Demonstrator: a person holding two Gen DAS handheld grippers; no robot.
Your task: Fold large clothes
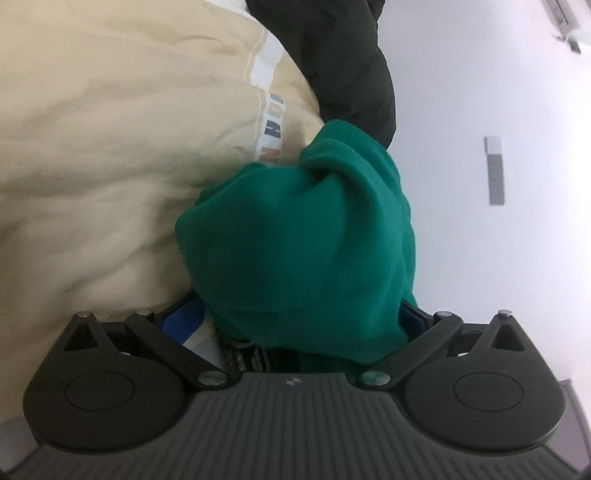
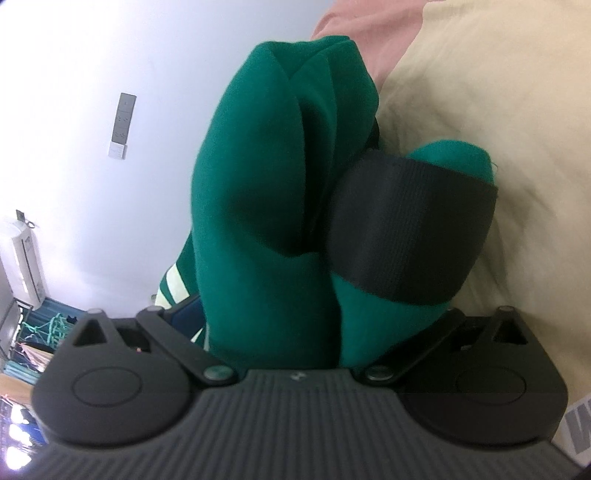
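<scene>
White wall [image 1: 480, 92] filled the background of both views, with a grey strip of sockets [image 1: 495, 170] mounted on it. Beige bedding [image 1: 110, 147] lay behind the work, on the left of the left wrist view and on the right of the right wrist view.

Each gripper was heaped with a bunched green garment [image 1: 295, 240]. The left gripper [image 1: 299, 325] had the cloth packed between its blue fingers [image 1: 181, 321], of which only the bases showed; the jaws were closed on that fabric. The right gripper [image 2: 317, 325] looked the same, the green cloth rising in a tall fold straight from between its fingers, gripped there too.

Only the left view showed a dark garment [image 1: 343, 55] lying over the bedding at the top, and a white band with printed letters [image 1: 269, 125] running across the beige cloth just beside the green bundle.

Only the right view showed the garment's black ribbed cuff [image 2: 410, 229], wrapped around a green end on the right, and pale stripes [image 2: 173, 284] on the cloth at lower left. It also caught pink fabric [image 2: 369, 29] at the top, touching the bedding, an air conditioner [image 2: 22, 258] against the wall at far left, and a cluttered corner [image 2: 37, 332] below it, too blurred to make out.
</scene>
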